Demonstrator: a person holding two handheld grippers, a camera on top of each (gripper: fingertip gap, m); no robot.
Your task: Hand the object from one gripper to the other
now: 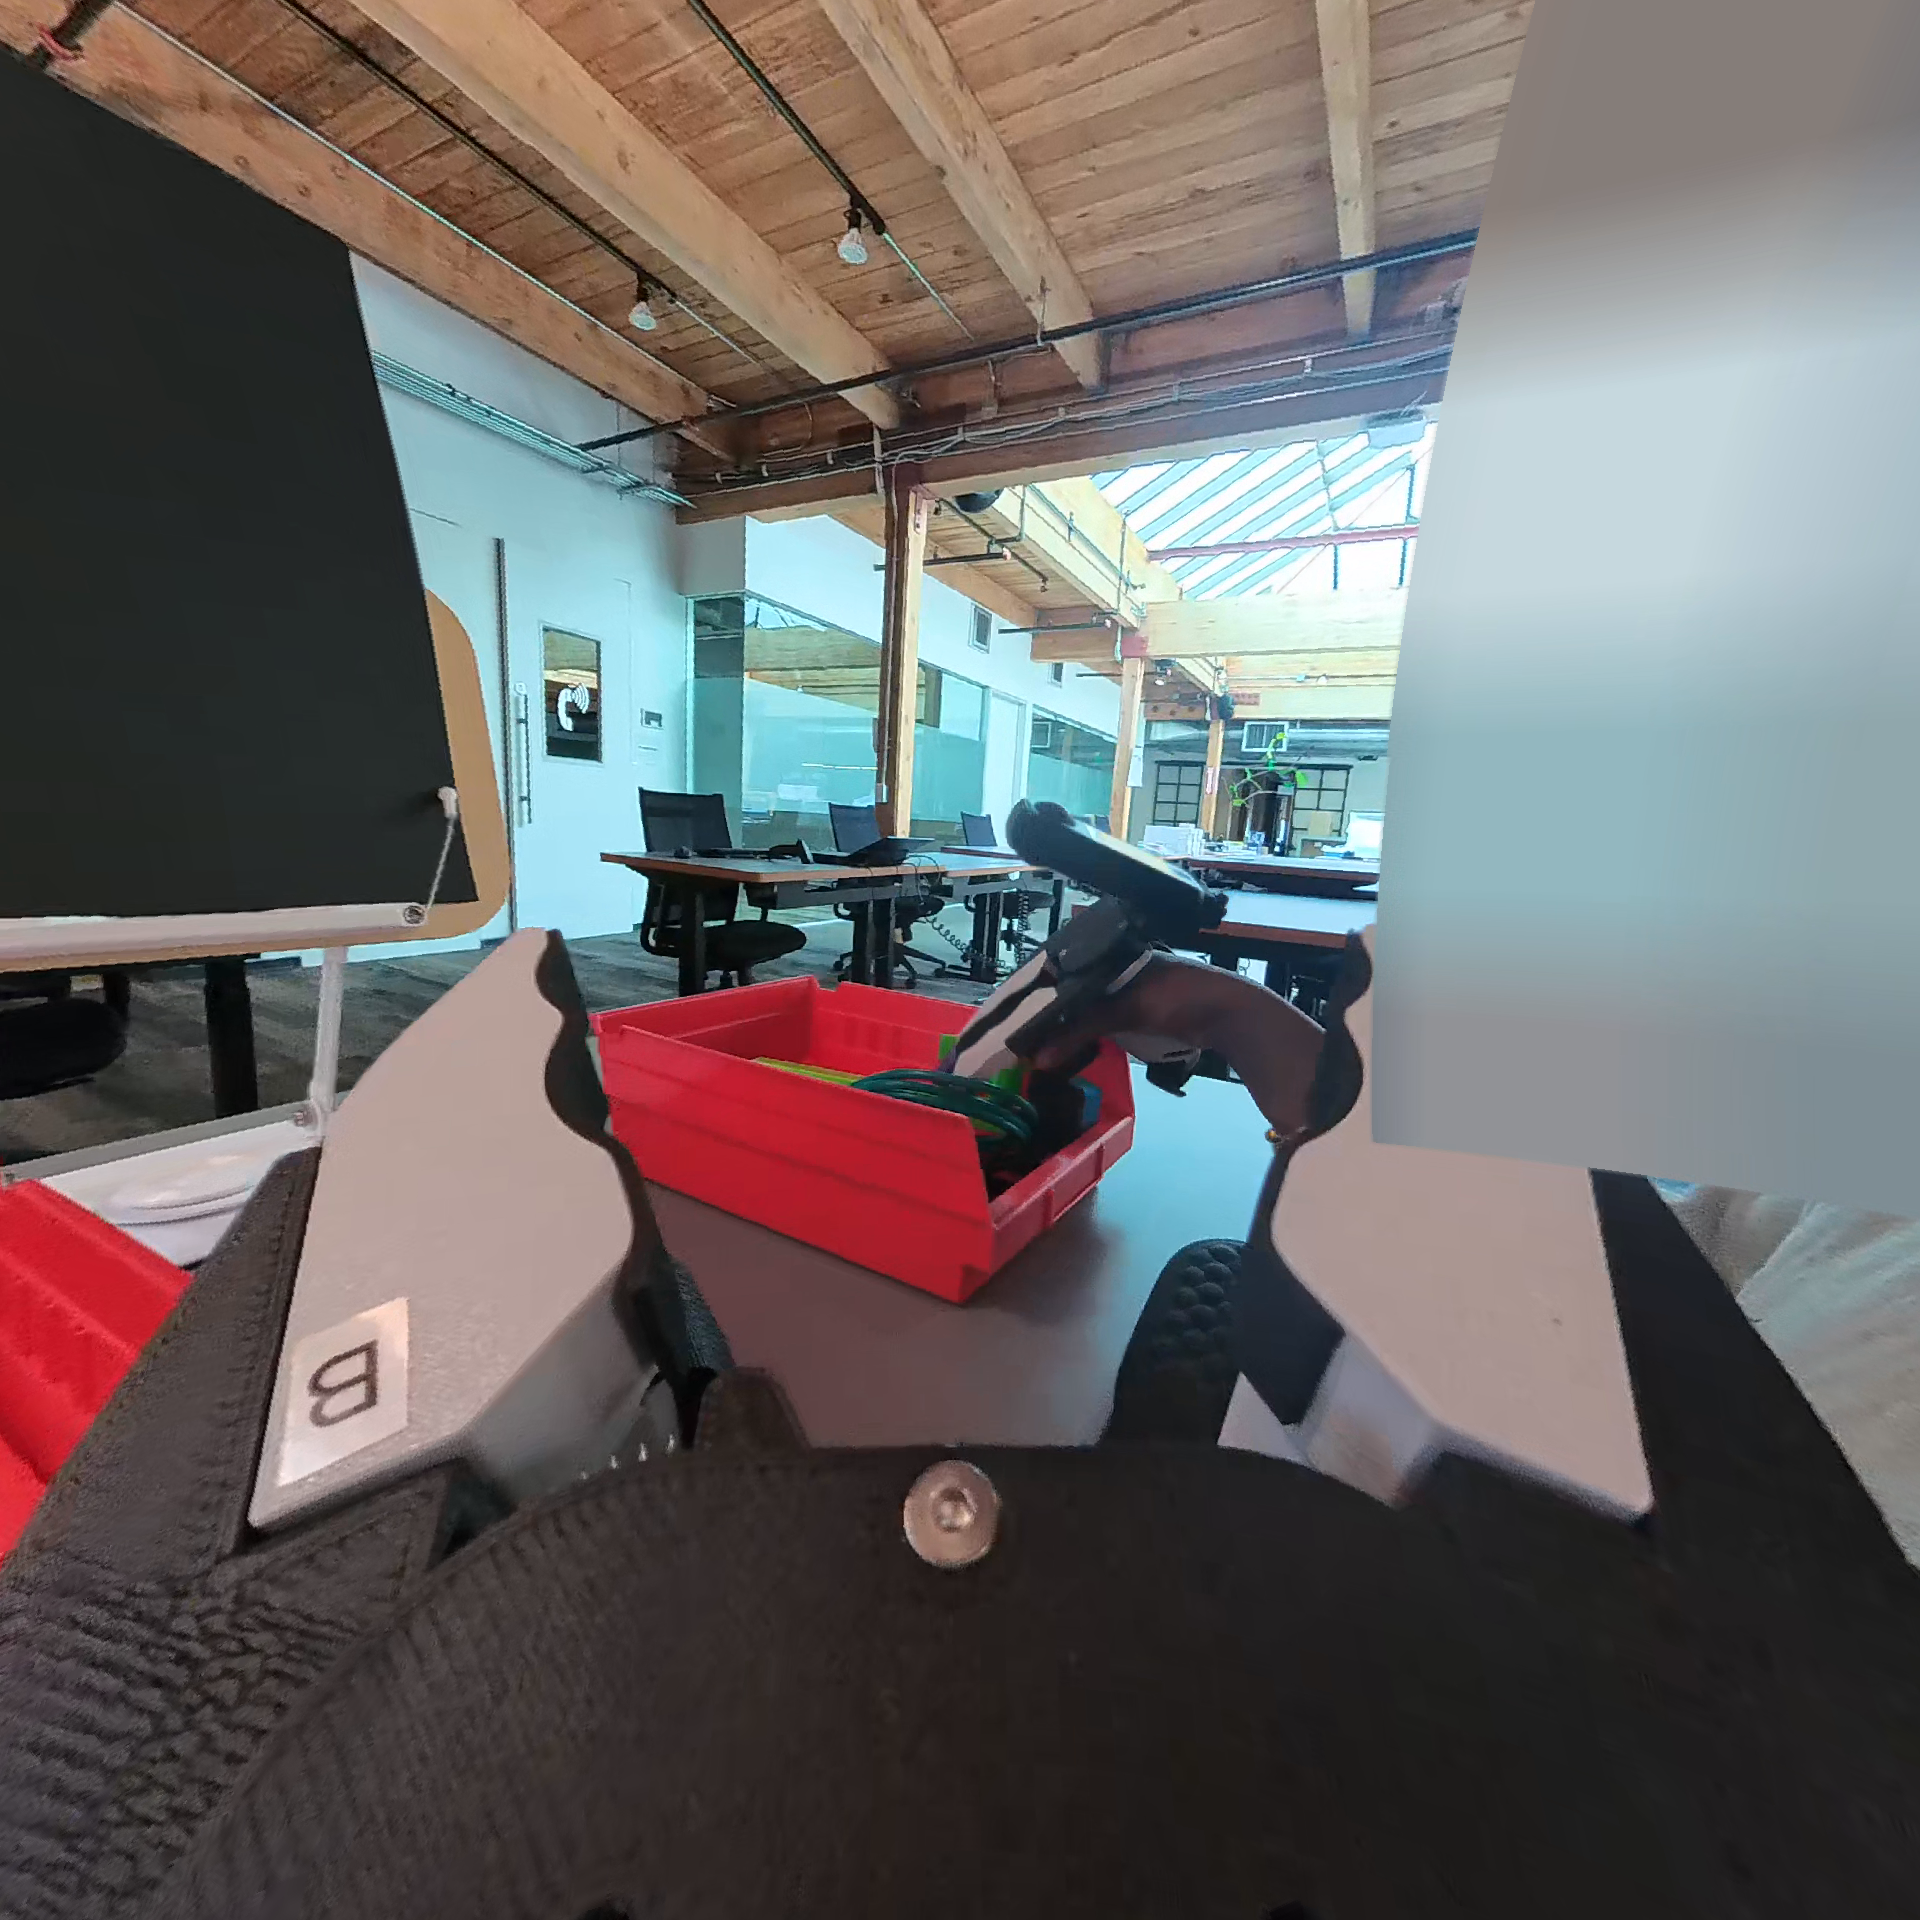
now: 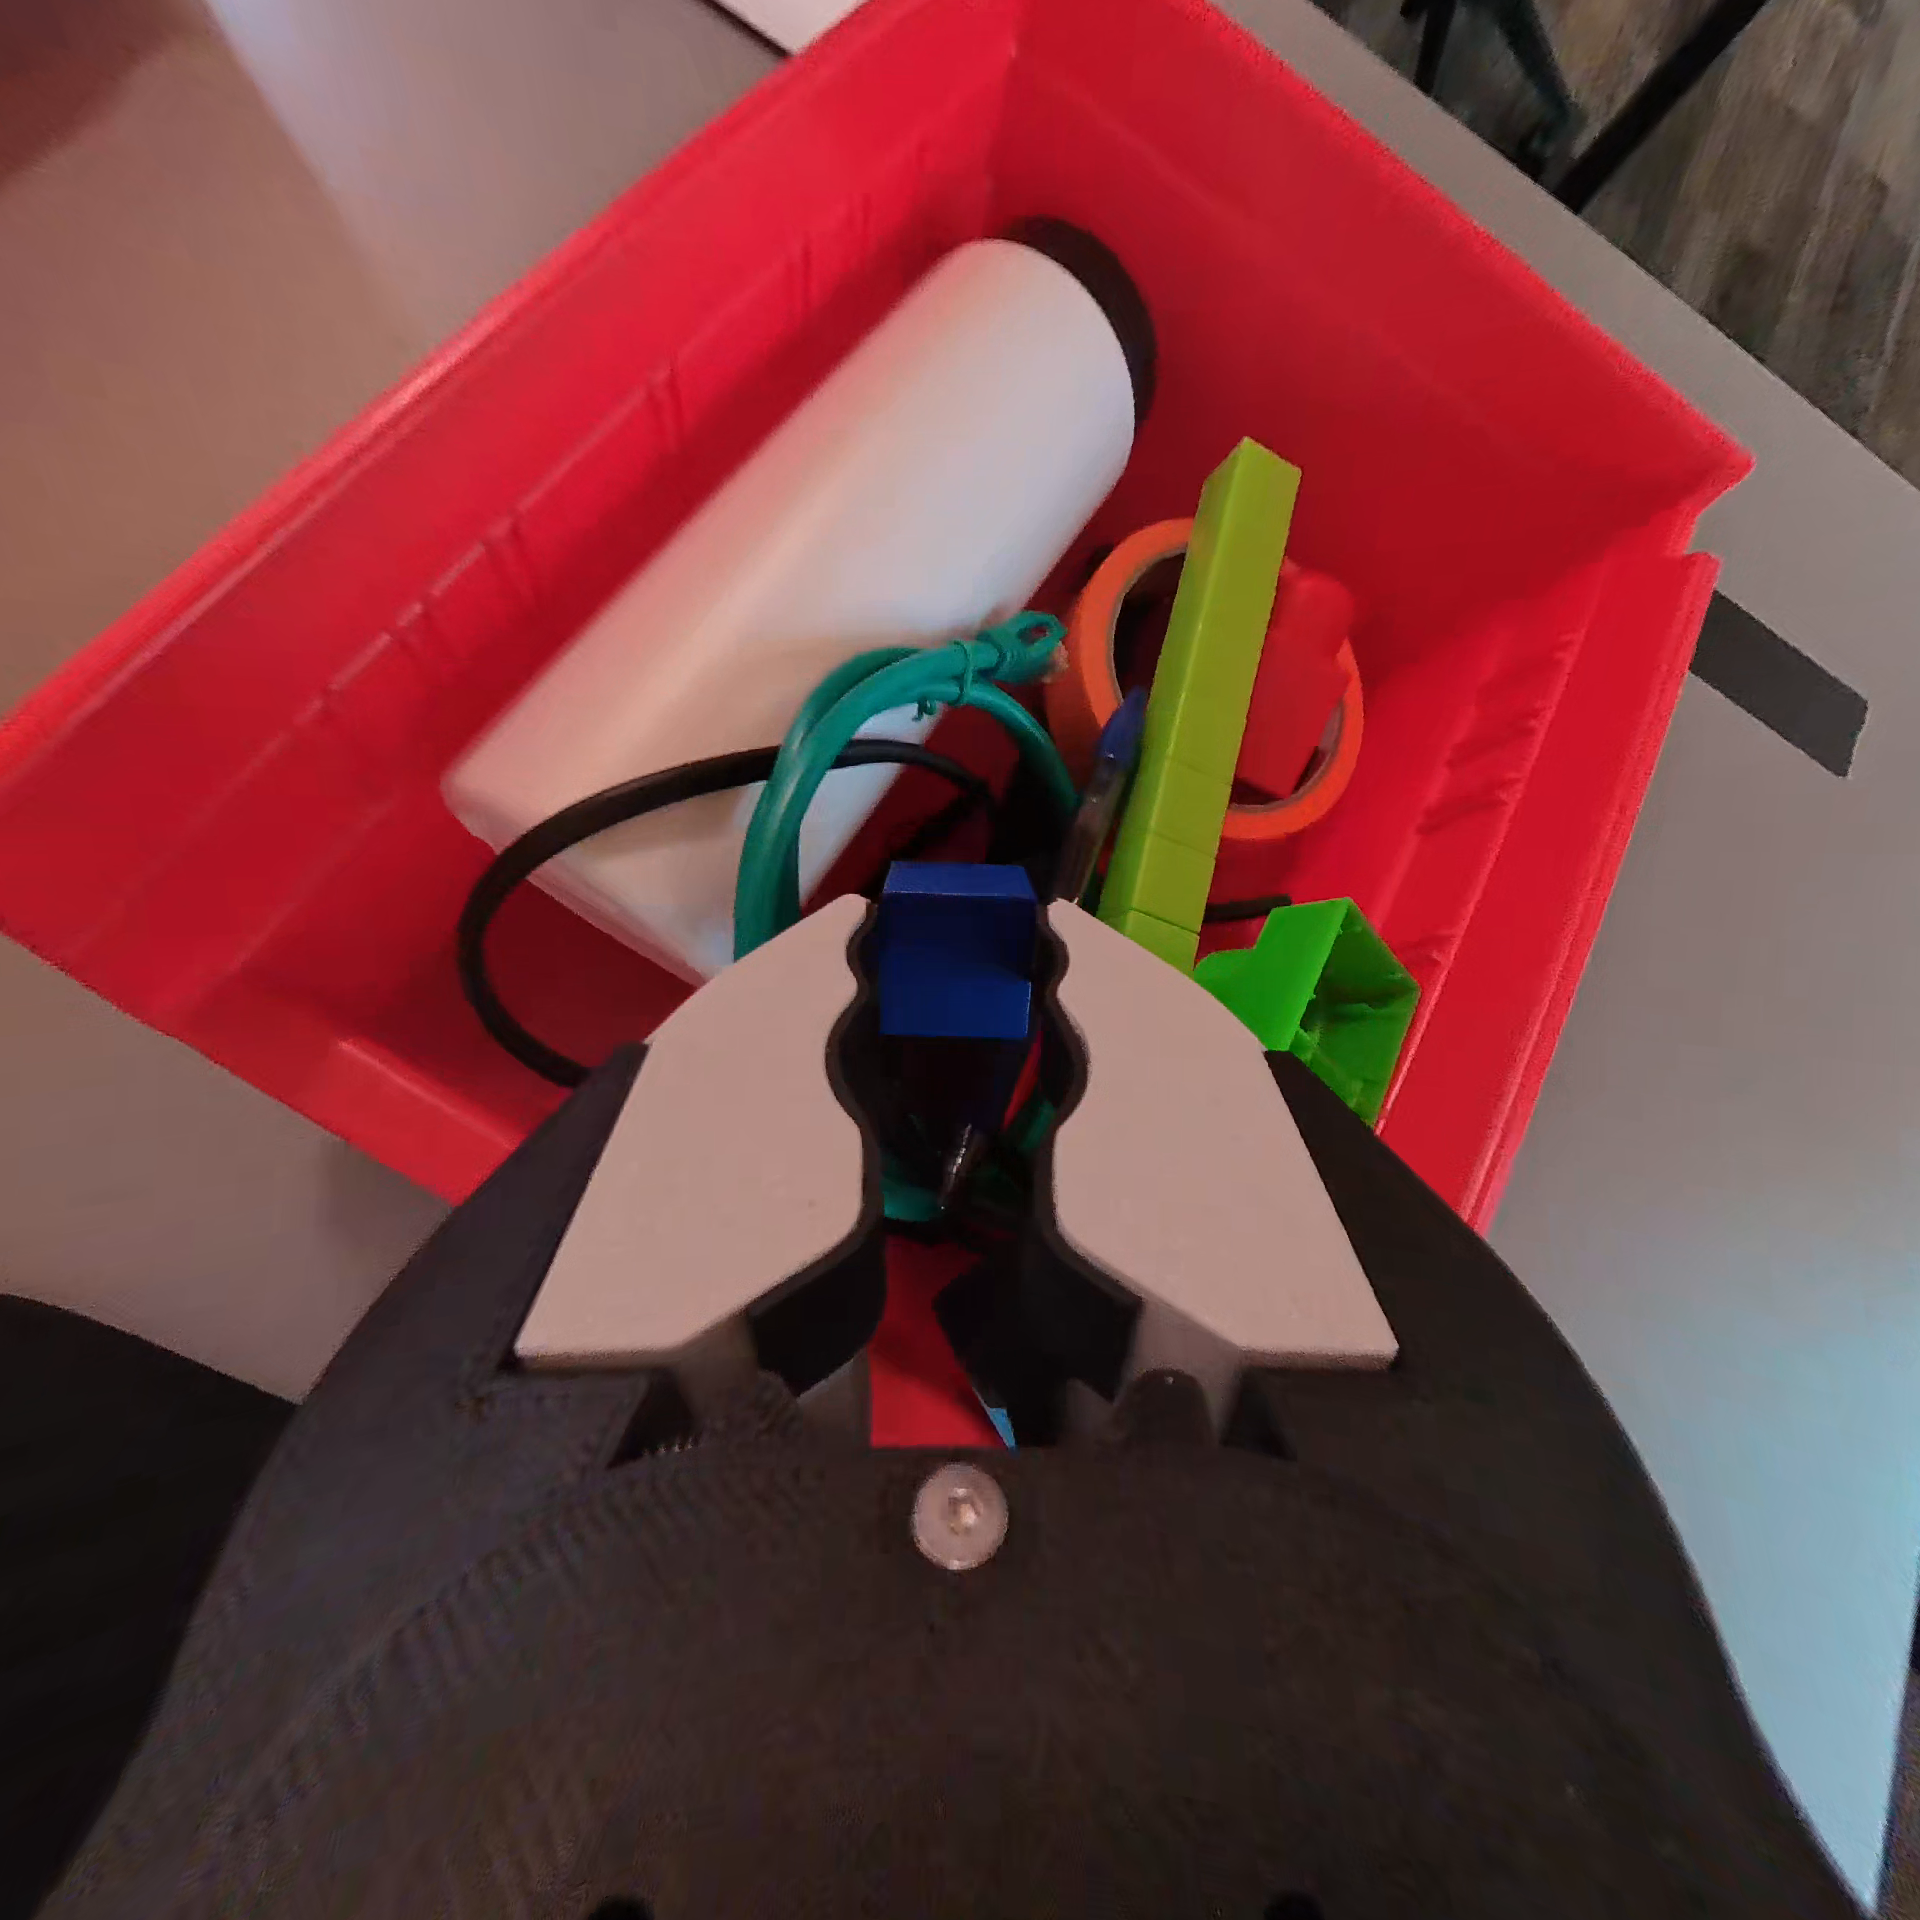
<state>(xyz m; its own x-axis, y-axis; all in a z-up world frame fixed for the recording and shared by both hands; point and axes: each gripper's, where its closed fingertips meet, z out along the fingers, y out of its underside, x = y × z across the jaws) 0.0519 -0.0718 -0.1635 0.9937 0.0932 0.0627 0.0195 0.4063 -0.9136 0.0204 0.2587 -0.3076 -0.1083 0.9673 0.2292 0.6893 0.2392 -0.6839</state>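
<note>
A red bin (image 2: pixel 1299 312) stands on a grey table and holds several loose items. My right gripper (image 2: pixel 954 925) is down inside the bin, shut on a blue block (image 2: pixel 956 977) near the bin's low front wall. In the left wrist view the same bin (image 1: pixel 790 1143) is ahead, with the right gripper (image 1: pixel 997 1039) and the hand holding it reaching in from the right. My left gripper (image 1: pixel 945 997) is open wide and empty, above the table short of the bin.
In the bin lie a white cylinder (image 2: pixel 790 603), a green cable (image 2: pixel 790 790), a black cable (image 2: pixel 488 935), an orange tape roll (image 2: pixel 1112 613), a lime bar (image 2: pixel 1216 707), a red block (image 2: pixel 1299 665) and a green piece (image 2: pixel 1320 987). A second red bin (image 1: pixel 62 1340) is at lower left. Across from one pair of fingers to the other is roughly 35 centimetres.
</note>
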